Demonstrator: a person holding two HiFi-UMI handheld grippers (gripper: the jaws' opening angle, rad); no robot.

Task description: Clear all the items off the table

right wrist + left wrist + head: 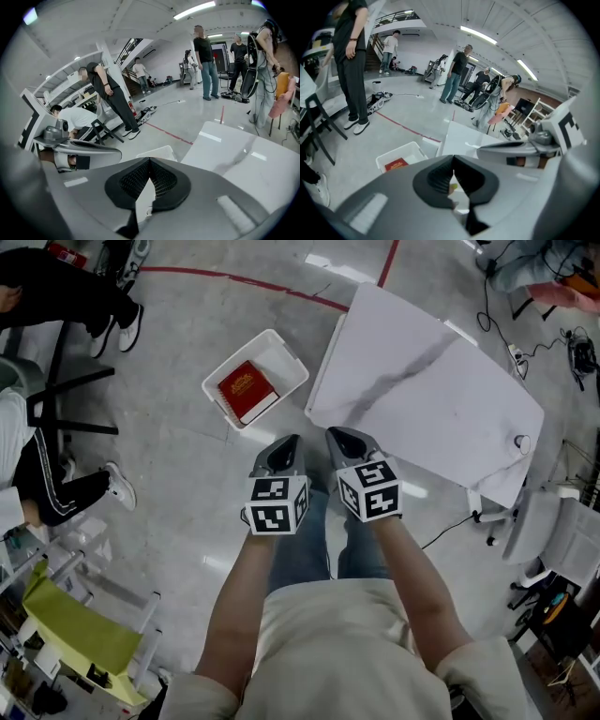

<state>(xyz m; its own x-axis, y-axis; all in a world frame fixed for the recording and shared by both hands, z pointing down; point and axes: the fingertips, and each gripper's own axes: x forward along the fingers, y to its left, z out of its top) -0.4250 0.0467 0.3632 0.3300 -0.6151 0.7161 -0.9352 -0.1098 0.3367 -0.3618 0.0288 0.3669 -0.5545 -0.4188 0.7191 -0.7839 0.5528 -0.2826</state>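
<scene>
**Glossy grey floor, white table and bin; both grippers closed**

Smooth, polished grey floor, crossed by a thin red line. Viewed steeply from above. At upper right, a rectangular white table, flat matte top marked with a faint grey, marble-like vein. Near its right corner, a small pale round object, too small to identify. Left of the table and apart from it, on the floor, a white rectangular plastic bin with rounded corners. Inside the bin, a red book with gold print on its cover. Side by side in front of the person's legs, left gripper and right gripper, dark and tapered. Behind each, a white cube with black square markers. Jaws of both closed, ribbed black pads pressed together, gripping nothing. At lower left, a yellow-green fabric seat on a pale frame.
</scene>
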